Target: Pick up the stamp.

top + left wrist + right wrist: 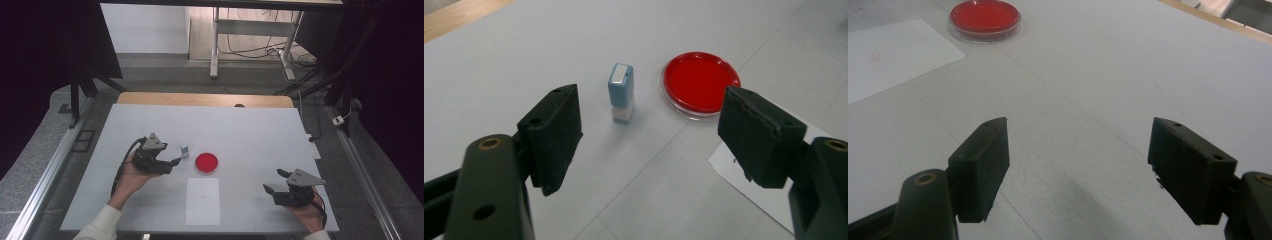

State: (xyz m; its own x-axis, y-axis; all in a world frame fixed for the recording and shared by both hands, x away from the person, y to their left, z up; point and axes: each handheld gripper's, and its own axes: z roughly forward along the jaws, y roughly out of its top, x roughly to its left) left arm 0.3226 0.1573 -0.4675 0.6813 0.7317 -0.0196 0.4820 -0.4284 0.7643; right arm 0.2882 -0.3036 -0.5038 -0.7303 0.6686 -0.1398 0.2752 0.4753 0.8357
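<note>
Left claw of mine hovers low over the white counter, its jaws spread wide with nothing between them. In the left gripper view the small blue stamp stands upright on its white base just ahead of those jaws, apart from both pads. Just right of the stamp sits the shallow clear dish, round, with a flat red layer covering its bottom; the two stand close but do not touch. Near the dish, toward me, lies a white paper sheet. Far right, well apart from everything, my right claw hangs open and empty above bare counter.
</note>
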